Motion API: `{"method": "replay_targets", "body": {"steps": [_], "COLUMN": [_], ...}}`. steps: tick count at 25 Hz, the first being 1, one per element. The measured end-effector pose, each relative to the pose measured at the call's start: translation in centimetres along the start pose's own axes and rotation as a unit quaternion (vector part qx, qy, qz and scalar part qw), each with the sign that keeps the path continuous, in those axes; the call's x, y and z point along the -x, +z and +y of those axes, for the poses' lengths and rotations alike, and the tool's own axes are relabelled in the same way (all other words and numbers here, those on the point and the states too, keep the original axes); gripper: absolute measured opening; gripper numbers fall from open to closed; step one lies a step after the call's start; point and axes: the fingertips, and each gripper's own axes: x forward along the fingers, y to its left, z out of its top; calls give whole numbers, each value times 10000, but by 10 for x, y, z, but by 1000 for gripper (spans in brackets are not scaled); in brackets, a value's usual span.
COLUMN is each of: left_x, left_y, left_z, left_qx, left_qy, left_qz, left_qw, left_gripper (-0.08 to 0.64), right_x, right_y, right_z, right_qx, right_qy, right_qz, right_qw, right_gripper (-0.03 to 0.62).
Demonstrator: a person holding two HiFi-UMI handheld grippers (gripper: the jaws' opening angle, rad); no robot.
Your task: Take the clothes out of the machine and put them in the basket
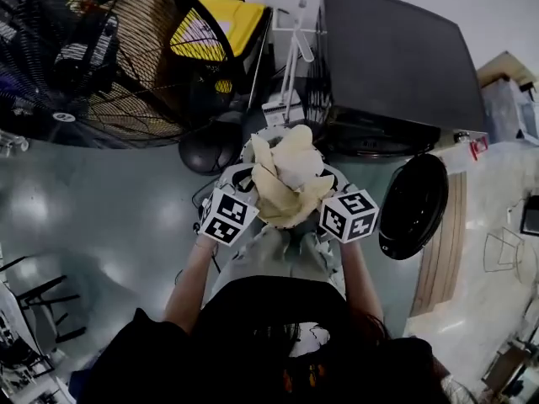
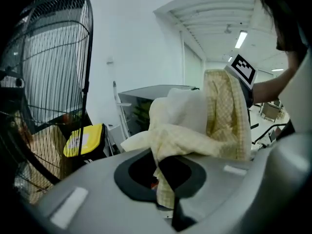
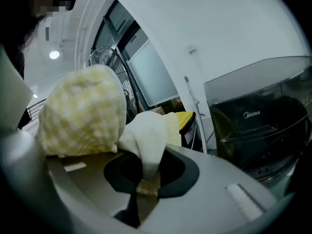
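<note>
Cloth in a yellow checked bundle [image 1: 288, 182] hangs between the left claw [image 2: 165, 199] and right claw [image 3: 141, 186], each clamped on a fold to share its bulk, clear of the machine [image 1: 396, 66]. What may be the basket rim [image 1: 246, 151] shows beneath.

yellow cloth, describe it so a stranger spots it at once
Start at the dark washing machine, upper right in the head view. Below its left corner, the left tool and right tool grip the cloth. It alone is pale yellow, checked and crumpled.
</note>
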Motion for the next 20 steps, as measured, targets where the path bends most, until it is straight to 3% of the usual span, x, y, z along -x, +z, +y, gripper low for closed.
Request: {"method": "replay_targets", "body": {"steps": [7,15,17,20], "left_x": [-39,-85,-95,-109], "left_y": [-51,-106,-119,-149], "left_z": [4,-16,-22,-28], "left_qx": [98,172,295,420], "left_qy": [-411,-918,-989,-1065], "left_qz": [575,1292,1517,1991], "left_qw": [9975,9872,9830,9733], "left_gripper": [8,8,8,85], "right_x": [-32,-46,-46,-40], "right_y": [-64,-151,-174,-209], "right_z": [-33,-75,-86,-99], "right_qx": [-493,-581,-542,-624], "right_qy": [-392,-1023,-1213,-1336], "right_qz": [382,1391,1790,2371], "right_qw": [9973,9833,9748,9602], "right_gripper": [69,74,116,272]}}
